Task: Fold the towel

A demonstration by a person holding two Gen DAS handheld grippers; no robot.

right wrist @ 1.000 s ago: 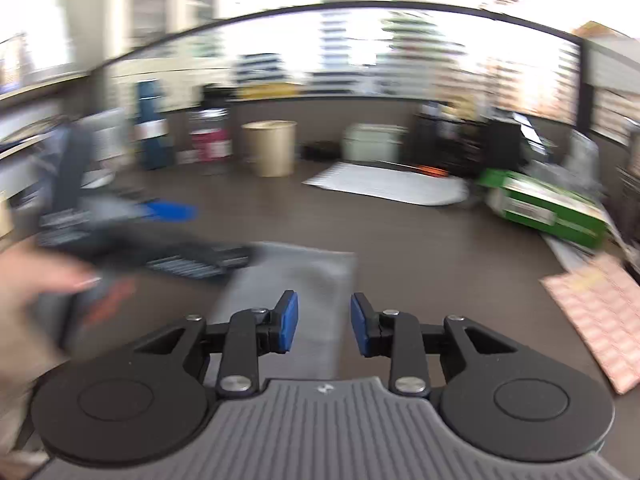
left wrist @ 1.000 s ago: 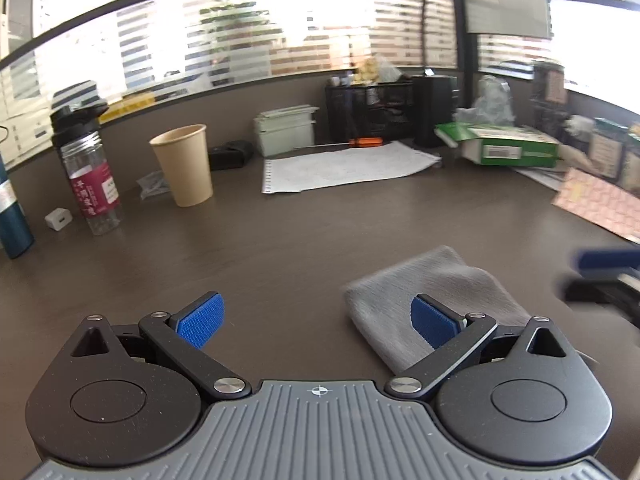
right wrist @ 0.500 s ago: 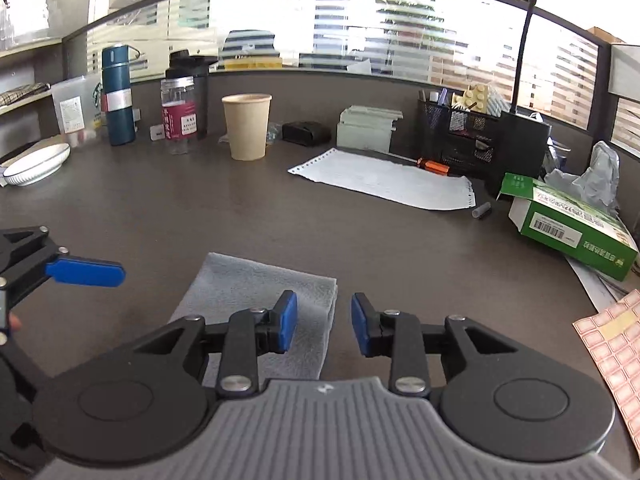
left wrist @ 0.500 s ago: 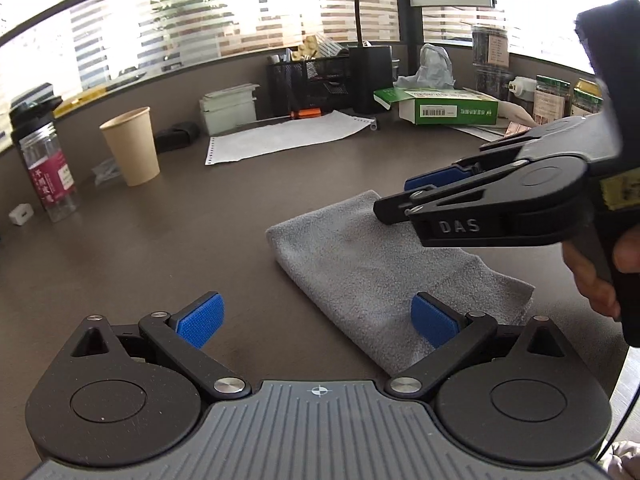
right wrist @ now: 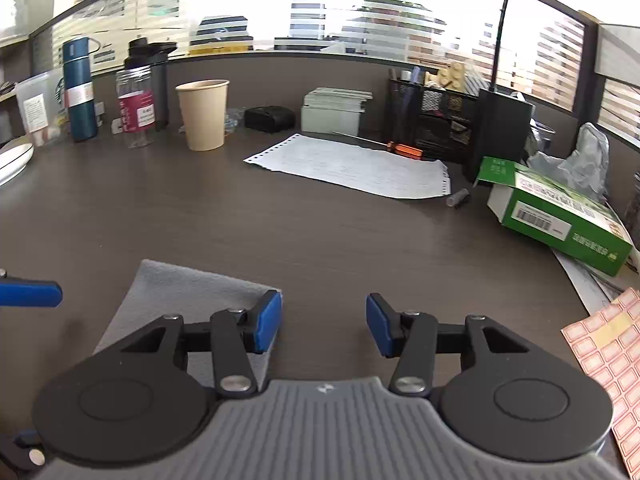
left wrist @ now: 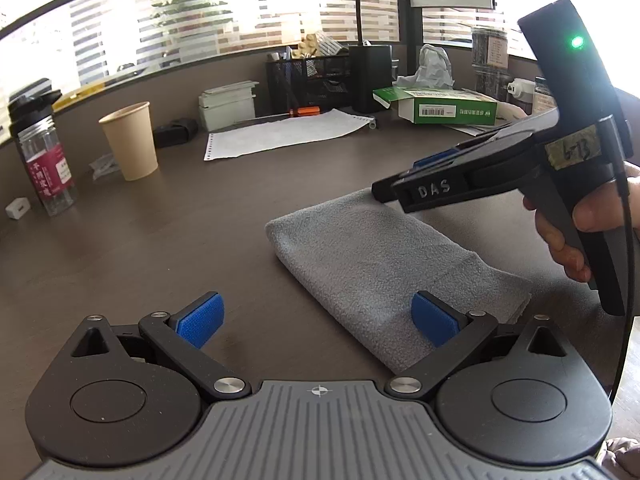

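A grey towel lies folded flat on the dark desk. It also shows in the right wrist view at the lower left. My left gripper is open, its right pad over the towel's near edge, its left pad over bare desk. My right gripper is open, its left pad at the towel's far right corner. Seen from the left wrist view, the right gripper hovers over the towel's far end, held by a hand. Neither gripper holds anything.
A paper cup, bottles and a blue flask stand at the back left. A perforated paper sheet, an orange screwdriver, a black mesh organiser and a green box lie to the back right.
My right gripper's jaws have opened wider. The left view has shifted so the towel sits fuller in frame, with the right gripper over its far end.
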